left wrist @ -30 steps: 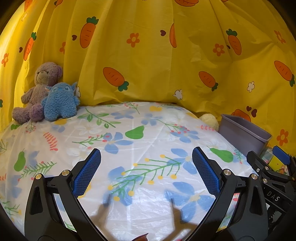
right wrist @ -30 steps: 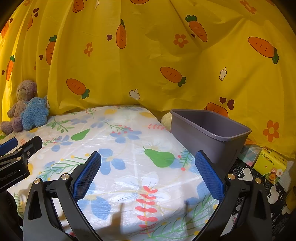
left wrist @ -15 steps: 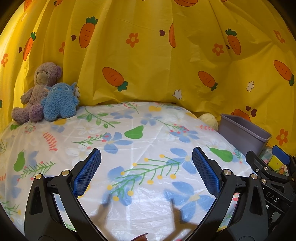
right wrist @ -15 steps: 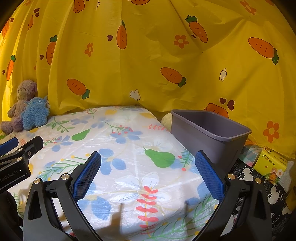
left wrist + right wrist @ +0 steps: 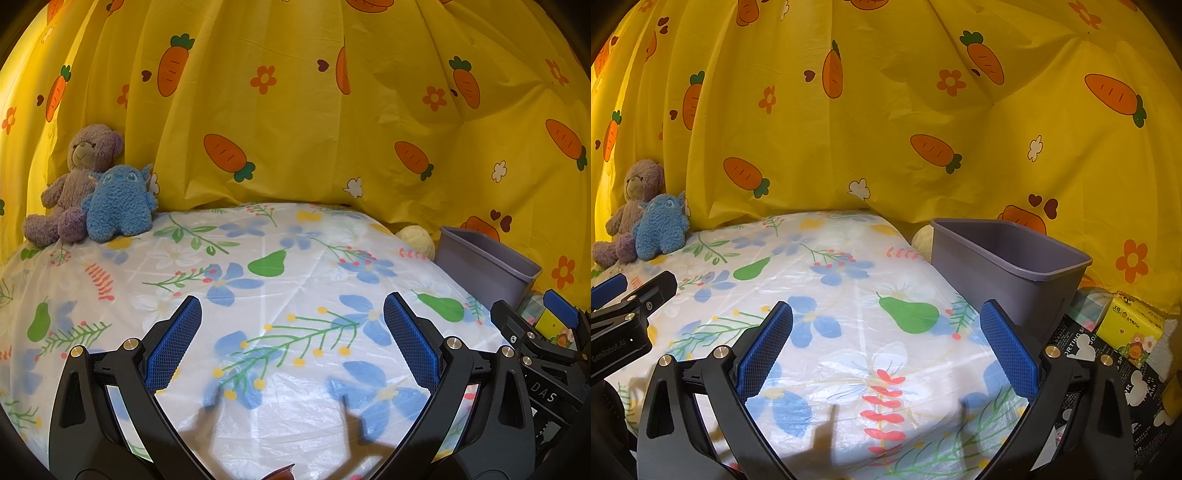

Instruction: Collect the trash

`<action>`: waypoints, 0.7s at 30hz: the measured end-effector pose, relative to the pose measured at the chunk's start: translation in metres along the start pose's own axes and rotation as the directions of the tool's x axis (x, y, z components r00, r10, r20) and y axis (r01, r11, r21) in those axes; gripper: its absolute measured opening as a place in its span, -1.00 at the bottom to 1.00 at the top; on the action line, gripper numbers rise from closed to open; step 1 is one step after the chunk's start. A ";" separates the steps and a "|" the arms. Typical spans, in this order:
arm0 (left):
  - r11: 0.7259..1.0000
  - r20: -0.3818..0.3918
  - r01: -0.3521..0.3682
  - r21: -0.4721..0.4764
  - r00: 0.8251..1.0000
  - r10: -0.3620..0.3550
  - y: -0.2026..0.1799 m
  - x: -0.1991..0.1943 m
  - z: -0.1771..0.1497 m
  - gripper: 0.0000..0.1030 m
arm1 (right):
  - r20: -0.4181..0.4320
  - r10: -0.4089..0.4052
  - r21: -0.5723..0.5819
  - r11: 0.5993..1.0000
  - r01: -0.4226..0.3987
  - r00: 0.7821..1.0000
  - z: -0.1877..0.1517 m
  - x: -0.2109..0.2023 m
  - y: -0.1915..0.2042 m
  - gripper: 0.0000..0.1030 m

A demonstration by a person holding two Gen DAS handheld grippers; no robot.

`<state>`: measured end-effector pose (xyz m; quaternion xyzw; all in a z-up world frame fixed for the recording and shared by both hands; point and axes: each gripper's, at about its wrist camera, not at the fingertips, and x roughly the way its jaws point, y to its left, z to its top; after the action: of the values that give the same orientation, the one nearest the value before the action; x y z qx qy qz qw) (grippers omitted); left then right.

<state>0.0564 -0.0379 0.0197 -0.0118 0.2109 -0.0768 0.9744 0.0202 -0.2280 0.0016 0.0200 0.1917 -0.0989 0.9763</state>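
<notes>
- At the far left I note a brown teddy bear (image 5: 79,184) seated against the yellow carrot-print curtain (image 5: 295,110), with a blue plush monster (image 5: 118,201) touching its side; both sit on the back left corner of the counter.
- The counter is covered by a glossy white floral sheet (image 5: 280,280) printed with blue flowers and green pears.
- My left gripper (image 5: 291,347) hovers over the near middle of the sheet, its blue-padded fingers (image 5: 173,347) spread wide apart with nothing between them; their shadows fall on the sheet just below.
- I see no loose trash on the sheet in either view.
- My right gripper (image 5: 886,350) hovers over the right part of the sheet, fingers (image 5: 1008,350) likewise wide apart and holding nothing. The left gripper's side shows at the left edge of the right wrist view.
- A pale yellow rounded soft object (image 5: 415,240) sits at the sheet's back right edge, just beside the bin; I cannot tell what it is.
- The grey plastic bin (image 5: 1008,273) stands upright at the right edge of the sheet, open-topped; the part of its interior I can see shows no contents.
- Right of the bin lies a yellow tissue packet (image 5: 1130,326) on a black printed cloth (image 5: 1082,350), near the bin but apart from it.
</notes>
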 end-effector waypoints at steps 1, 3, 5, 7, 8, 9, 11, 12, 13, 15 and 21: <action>1.000 0.000 0.001 0.001 1.000 -0.001 0.000 0.000 0.000 0.89 | 0.000 0.001 -0.001 1.000 -0.001 1.000 0.000 0.000 0.000 0.90; 1.000 0.001 0.003 0.004 1.000 -0.003 -0.001 0.000 0.001 0.89 | 0.001 0.000 0.000 1.000 0.000 1.000 0.000 0.000 0.000 0.90; 1.000 0.002 0.004 0.005 1.000 -0.004 -0.002 0.000 0.001 0.89 | 0.000 0.002 0.000 1.000 -0.002 1.000 0.000 0.000 -0.001 0.90; 1.000 0.003 0.007 0.007 1.000 -0.007 -0.003 0.000 0.001 0.89 | 0.001 0.001 0.000 1.000 -0.001 1.000 0.000 0.000 0.000 0.90; 1.000 0.003 0.007 0.008 1.000 -0.007 -0.003 -0.001 0.001 0.89 | 0.002 0.001 0.000 1.000 -0.001 1.000 0.000 0.000 0.000 0.90; 1.000 0.003 0.005 0.007 1.000 -0.005 -0.003 -0.001 0.002 0.89 | 0.003 0.001 0.000 1.000 -0.001 1.000 0.000 0.000 -0.001 0.90; 1.000 0.003 0.007 0.008 1.000 -0.008 -0.004 -0.001 0.002 0.89 | 0.003 0.001 0.001 1.000 -0.001 1.000 0.000 0.000 -0.001 0.90; 1.000 0.002 0.007 0.009 1.000 -0.007 -0.004 -0.001 0.002 0.89 | 0.003 0.000 0.001 1.000 0.000 1.000 0.000 0.000 -0.001 0.90; 1.000 0.002 0.005 0.010 1.000 -0.005 -0.005 -0.001 0.002 0.89 | 0.003 0.001 0.002 1.000 -0.001 1.000 0.000 0.000 -0.001 0.90; 1.000 0.003 0.001 0.015 1.000 -0.001 -0.005 -0.001 0.003 0.89 | 0.003 0.000 0.001 1.000 0.000 1.000 0.000 0.000 -0.001 0.90; 1.000 0.005 0.003 0.014 1.000 -0.003 -0.006 -0.002 0.004 0.89 | 0.004 -0.001 0.003 1.000 0.001 1.000 0.000 0.000 -0.001 0.90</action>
<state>0.0556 -0.0433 0.0240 -0.0053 0.2078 -0.0796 0.9749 0.0198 -0.2286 0.0017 0.0211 0.1896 -0.0995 0.9766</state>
